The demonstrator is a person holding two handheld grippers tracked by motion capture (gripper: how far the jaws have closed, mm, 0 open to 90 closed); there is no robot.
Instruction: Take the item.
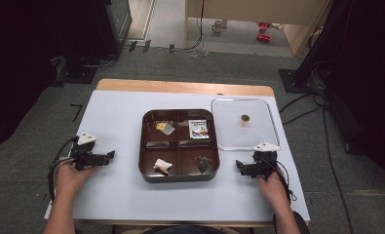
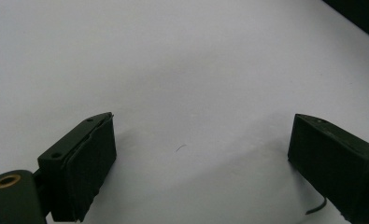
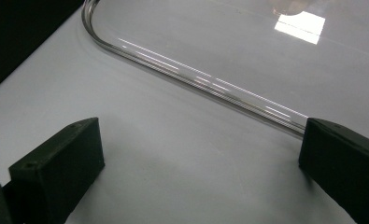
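Brown 4-compartment tray [image 1: 146,146], small items inside

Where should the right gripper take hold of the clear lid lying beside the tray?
Probably by its near rim. The clear lid lies flat on the table, with that raised edge just ahead of the open right gripper. Come in low from the person's side; the knob on top is a farther option.

Grey carpet floor [image 1: 29,122], white-topped wooden table [image 1: 117,122], dark stands, pale wooden furniture [image 1: 258,14] behind
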